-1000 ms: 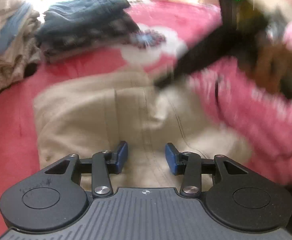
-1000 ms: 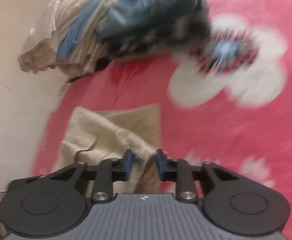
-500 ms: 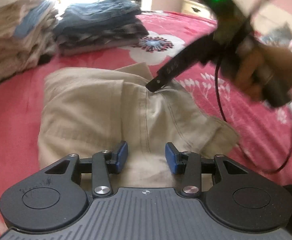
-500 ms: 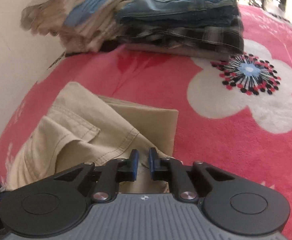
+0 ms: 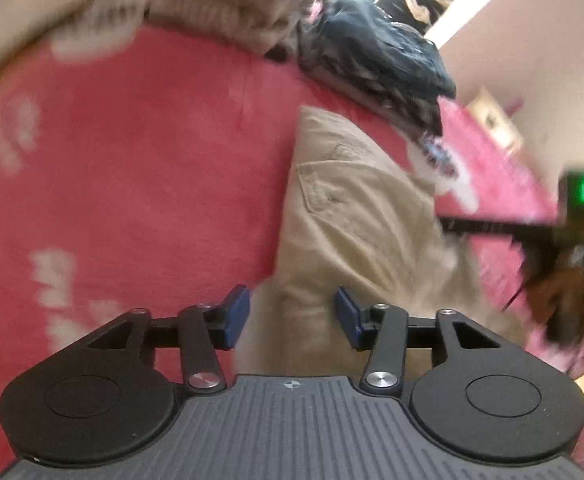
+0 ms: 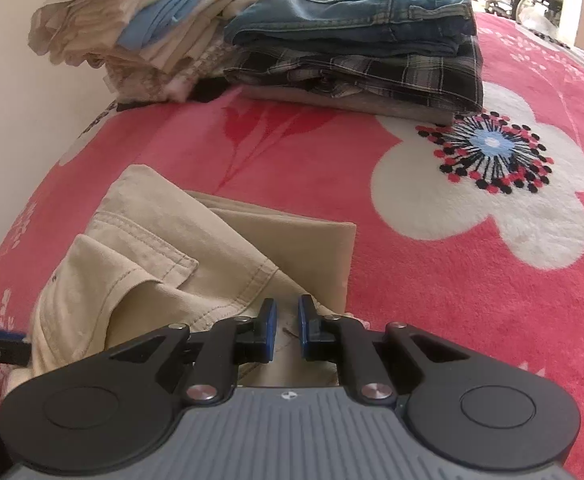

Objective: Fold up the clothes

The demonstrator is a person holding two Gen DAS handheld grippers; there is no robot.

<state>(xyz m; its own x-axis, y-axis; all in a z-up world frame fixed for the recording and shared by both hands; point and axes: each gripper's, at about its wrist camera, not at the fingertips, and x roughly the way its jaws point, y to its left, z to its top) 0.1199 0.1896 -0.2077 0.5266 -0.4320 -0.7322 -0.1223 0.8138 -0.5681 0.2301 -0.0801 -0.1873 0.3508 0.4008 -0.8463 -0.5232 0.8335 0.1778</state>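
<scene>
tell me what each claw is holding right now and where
The right claw pinches the beige trousers at their near edge. The left claw holds nothing; its jaws are opening over the same trousers.

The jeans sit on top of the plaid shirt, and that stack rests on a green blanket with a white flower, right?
Not quite: the blanket is pink-red, not green, as the right wrist view shows. The jeans do sit on top of the plaid shirt, and the stack does rest on that blanket with its white flower.
</scene>
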